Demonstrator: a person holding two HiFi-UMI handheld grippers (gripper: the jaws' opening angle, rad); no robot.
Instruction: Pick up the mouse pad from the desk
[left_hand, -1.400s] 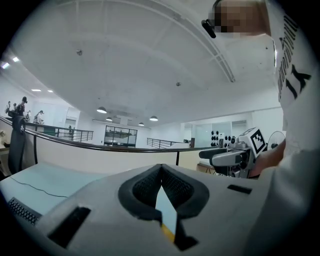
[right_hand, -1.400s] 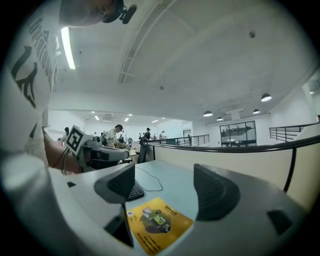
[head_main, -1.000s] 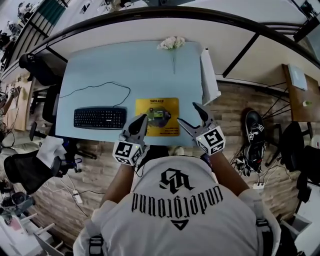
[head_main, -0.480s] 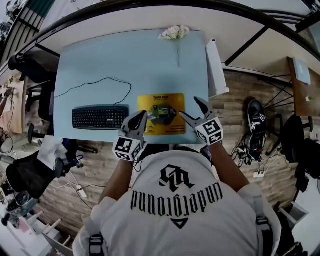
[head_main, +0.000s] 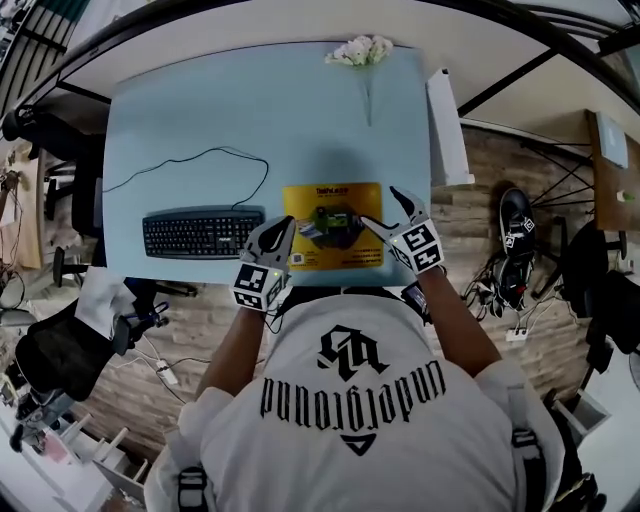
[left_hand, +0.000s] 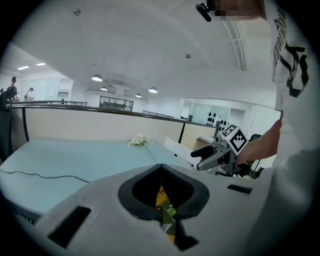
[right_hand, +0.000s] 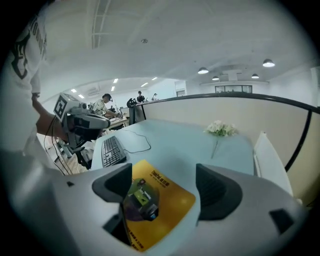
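Right gripper (head_main: 383, 208) has its jaws spread and opening, with nothing between them. It sits over the right side of the mouse pad (head_main: 350, 255), angled down at it. Left gripper (head_main: 280, 230) has its jaws drawn nearly together, pinching nothing, and its tip is at the pad's left edge. The yellow mouse pad lies flat at the near edge of the desk (head_main: 200, 120), just right of the keyboard (head_main: 200, 232), with flowers (head_main: 362, 50) at the far edge. There is a dark and green patch (head_main: 335, 225) mid-pad; I can't tell whether it is print or a loose item.

Judged step: approach, no contact yet.

Risks:
- The pad is thin and flat, so the open jaws may skid over the top and catch no edge.
- A push from the right could shove the pad left into the keyboard, or off the near edge.
- If the patch is a loose item, it slides off when the pad tips.
- The nearly closed left gripper can't pinch; it can only pin the pad, and pinning while the right one lifts would fold it.
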